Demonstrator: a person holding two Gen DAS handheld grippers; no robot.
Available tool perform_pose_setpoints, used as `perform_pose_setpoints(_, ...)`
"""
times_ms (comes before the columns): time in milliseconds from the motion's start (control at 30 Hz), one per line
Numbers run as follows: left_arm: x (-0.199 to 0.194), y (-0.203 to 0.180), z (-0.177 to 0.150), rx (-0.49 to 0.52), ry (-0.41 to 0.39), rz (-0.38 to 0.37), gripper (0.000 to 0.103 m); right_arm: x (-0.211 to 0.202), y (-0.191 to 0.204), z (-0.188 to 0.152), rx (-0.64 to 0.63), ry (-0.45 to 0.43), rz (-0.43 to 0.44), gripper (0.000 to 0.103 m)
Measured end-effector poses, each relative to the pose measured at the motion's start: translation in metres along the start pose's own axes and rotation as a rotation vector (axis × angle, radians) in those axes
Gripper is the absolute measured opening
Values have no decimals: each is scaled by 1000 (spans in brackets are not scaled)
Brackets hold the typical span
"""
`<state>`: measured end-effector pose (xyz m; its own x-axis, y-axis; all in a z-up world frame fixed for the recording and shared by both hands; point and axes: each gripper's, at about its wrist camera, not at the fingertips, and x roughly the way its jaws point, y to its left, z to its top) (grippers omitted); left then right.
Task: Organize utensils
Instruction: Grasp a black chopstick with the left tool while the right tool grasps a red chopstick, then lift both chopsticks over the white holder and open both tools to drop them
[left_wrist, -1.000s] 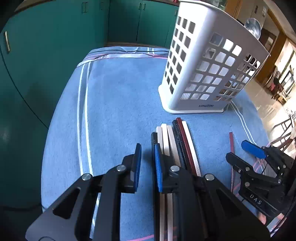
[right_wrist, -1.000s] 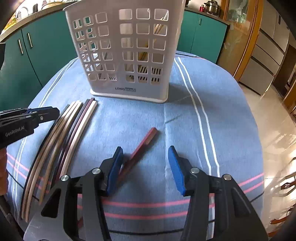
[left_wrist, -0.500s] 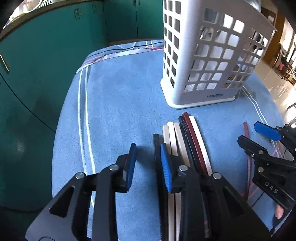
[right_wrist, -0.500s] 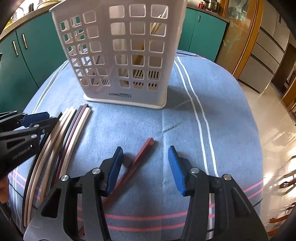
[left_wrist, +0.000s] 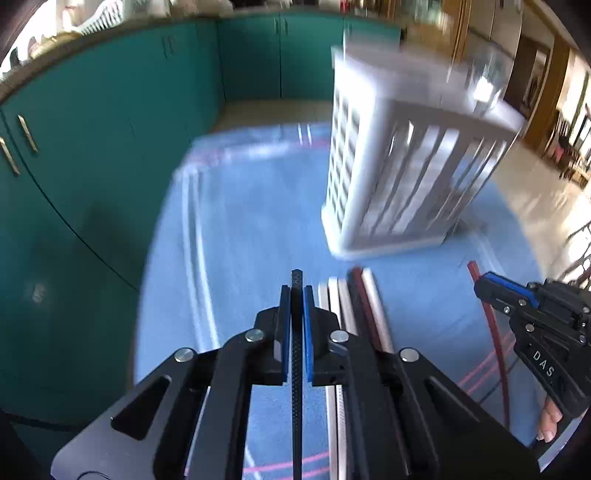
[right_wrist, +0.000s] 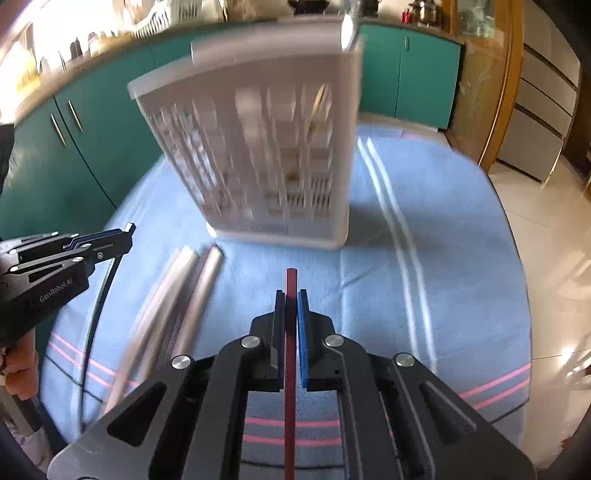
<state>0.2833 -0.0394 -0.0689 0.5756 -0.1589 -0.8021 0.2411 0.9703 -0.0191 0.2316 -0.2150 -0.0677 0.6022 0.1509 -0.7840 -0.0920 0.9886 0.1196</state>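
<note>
My left gripper (left_wrist: 296, 295) is shut on a black chopstick (left_wrist: 297, 280), whose tip pokes out past the blue pads. My right gripper (right_wrist: 291, 299) is shut on a dark red chopstick (right_wrist: 290, 282), also seen in the left wrist view (left_wrist: 491, 325). Several pale and dark chopsticks (left_wrist: 354, 306) lie side by side on the blue cloth, just right of my left gripper; they also show in the right wrist view (right_wrist: 177, 299). A white slotted utensil basket (left_wrist: 406, 166) stands upright beyond them, also in the right wrist view (right_wrist: 273, 147), with utensils inside.
The round table carries a blue cloth (left_wrist: 240, 229) with white and pink stripes. Teal cabinets (left_wrist: 92, 129) stand behind and to the left. A tiled floor (right_wrist: 546, 229) lies off the table's right side. The left gripper (right_wrist: 74, 251) shows at the right wrist view's left edge.
Both grippers have closed: the left on the black chopstick, the right on the dark red one. Both views are blurred from motion, and the basket looks farther off.
</note>
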Motion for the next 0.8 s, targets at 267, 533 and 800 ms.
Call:
perform_pose_setpoints(267,-103,11,31,-48,-255,-32,6,-105,-4,25,-5,-214,45,7)
perform_pose_setpoints(533,-178,21,66,-123,-488,-83,6,-178,-8,48,-21,-421,49,7)
perform_pose_setpoints(800,-221,24,115,-251,-685,-75,6,-230,-6,105,-32,-632,14,7)
